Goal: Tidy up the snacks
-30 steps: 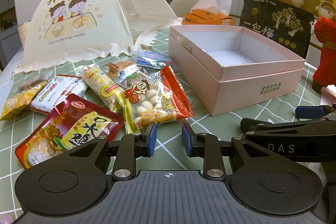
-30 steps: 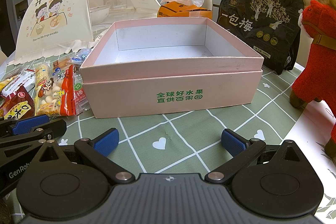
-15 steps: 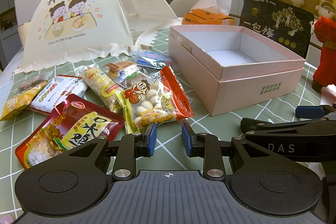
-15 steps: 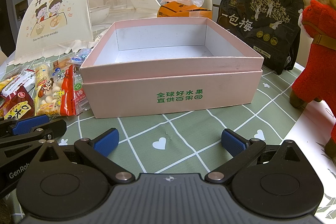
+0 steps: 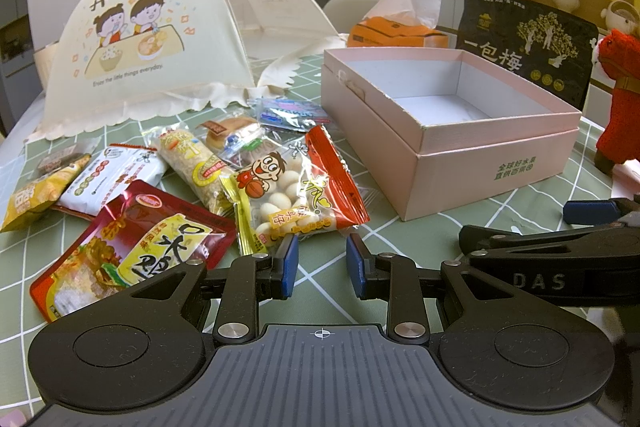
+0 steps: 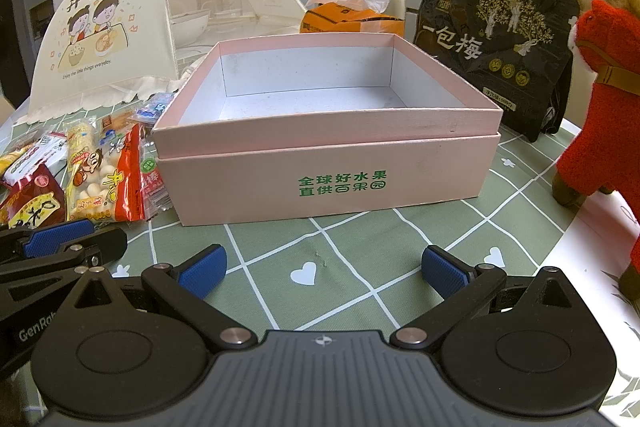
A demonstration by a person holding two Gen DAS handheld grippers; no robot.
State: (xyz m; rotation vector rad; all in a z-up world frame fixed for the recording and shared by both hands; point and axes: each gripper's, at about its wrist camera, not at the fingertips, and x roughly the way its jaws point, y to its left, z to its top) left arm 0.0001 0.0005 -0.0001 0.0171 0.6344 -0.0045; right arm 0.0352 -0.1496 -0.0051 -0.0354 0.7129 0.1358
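Left gripper (image 5: 319, 263), slightly parted and holding nothing, hovers just short of the snack packets (image 5: 296, 193). Right gripper (image 6: 323, 267), spread wide and likewise unladen, faces the pink box (image 6: 328, 179) on the desk (image 6: 360, 235).

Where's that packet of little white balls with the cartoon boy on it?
The cartoon-boy packet lies on the green checked tablecloth, left of the pink box and right of the red pouch, just ahead of the left gripper.
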